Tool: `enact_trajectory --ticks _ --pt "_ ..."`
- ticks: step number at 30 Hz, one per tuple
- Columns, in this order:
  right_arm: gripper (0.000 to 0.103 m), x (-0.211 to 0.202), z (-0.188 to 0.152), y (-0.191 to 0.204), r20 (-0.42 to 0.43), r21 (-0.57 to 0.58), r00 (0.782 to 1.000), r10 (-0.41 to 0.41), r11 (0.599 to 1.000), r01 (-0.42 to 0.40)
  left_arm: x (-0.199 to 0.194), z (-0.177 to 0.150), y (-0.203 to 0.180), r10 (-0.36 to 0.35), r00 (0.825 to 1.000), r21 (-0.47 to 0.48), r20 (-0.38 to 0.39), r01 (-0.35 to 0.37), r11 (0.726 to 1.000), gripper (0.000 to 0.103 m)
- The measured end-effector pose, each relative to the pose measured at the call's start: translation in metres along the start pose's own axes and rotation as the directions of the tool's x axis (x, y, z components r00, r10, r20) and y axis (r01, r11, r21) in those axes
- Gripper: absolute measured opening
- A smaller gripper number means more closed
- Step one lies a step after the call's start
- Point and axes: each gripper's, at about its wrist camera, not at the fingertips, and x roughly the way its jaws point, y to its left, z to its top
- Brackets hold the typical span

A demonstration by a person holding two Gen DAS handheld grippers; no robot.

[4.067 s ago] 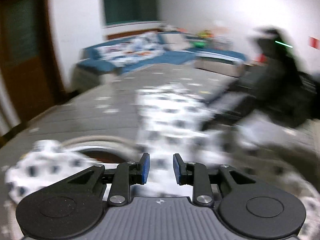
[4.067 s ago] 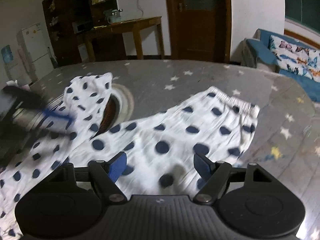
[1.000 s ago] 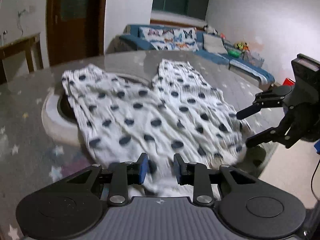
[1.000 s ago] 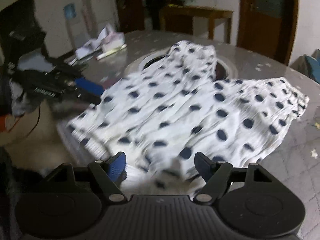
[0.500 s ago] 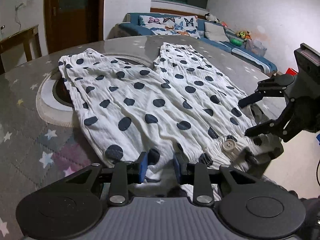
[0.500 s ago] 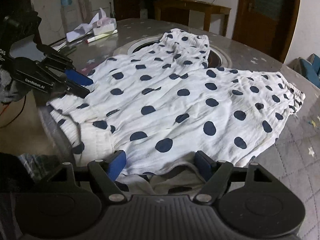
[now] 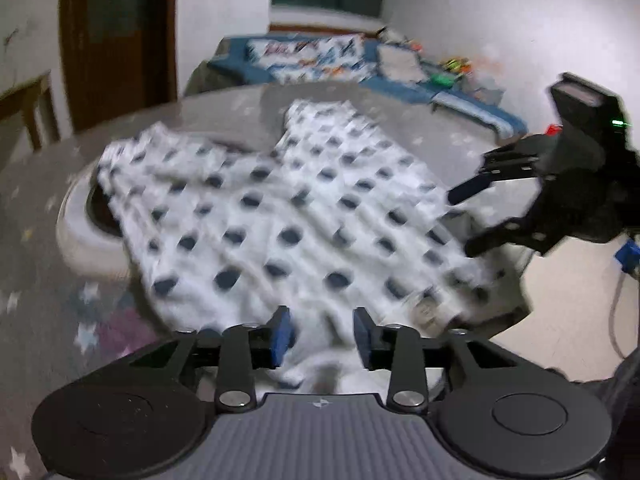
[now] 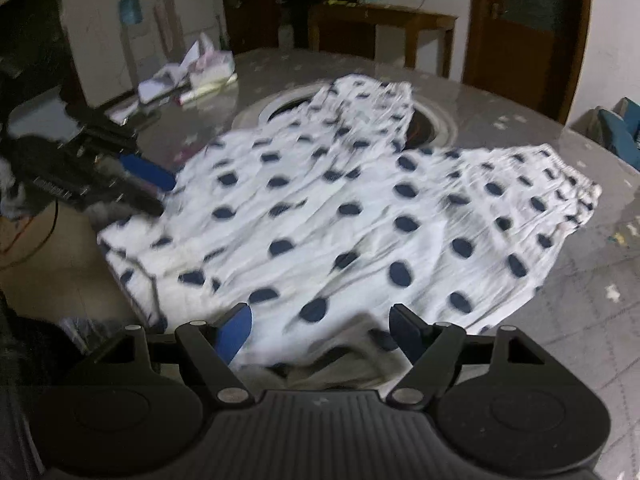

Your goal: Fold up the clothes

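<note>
both tongs, left (image 7: 322, 334) just opening and right (image 8: 320, 330), stand apart over dotted trousers (image 8: 360, 216).

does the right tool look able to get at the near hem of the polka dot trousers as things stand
Probably yes: the right tool is open with the white, navy-dotted trousers hem beneath it, nothing between.

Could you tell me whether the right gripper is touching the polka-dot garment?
Cannot tell: in the right wrist view, the garment lies between the right gripper's spread fingers, but blur hides contact.
</note>
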Motion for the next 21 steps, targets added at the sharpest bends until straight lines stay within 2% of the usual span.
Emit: enact_trajectory --ticks 7,13,17,21 --pt "0.078 -0.012 0.006 -0.044 0.039 0.132 0.989 -0.142 0.982 0.136 0.018 0.017 -0.049 -0.151 0.987 0.092 0.044 0.147 0.985 0.052" --pt "0.077 -0.01 0.006 -0.071 0.033 0.21 0.974 -0.226 0.954 0.215 0.041 0.024 -0.097 -0.273 0.962 0.182 0.016 0.266 0.947 0.06" --pt "0.077 -0.006 0.007 -0.085 0.034 0.245 0.968 -0.249 0.941 0.234 0.061 0.018 -0.122 -0.283 0.958 0.24 -0.036 0.283 0.928 0.061" --pt "0.076 -0.002 0.01 -0.1 0.035 0.281 0.962 -0.27 0.927 0.25 0.081 0.01 -0.14 -0.217 0.974 0.294 -0.063 0.226 0.929 0.06"
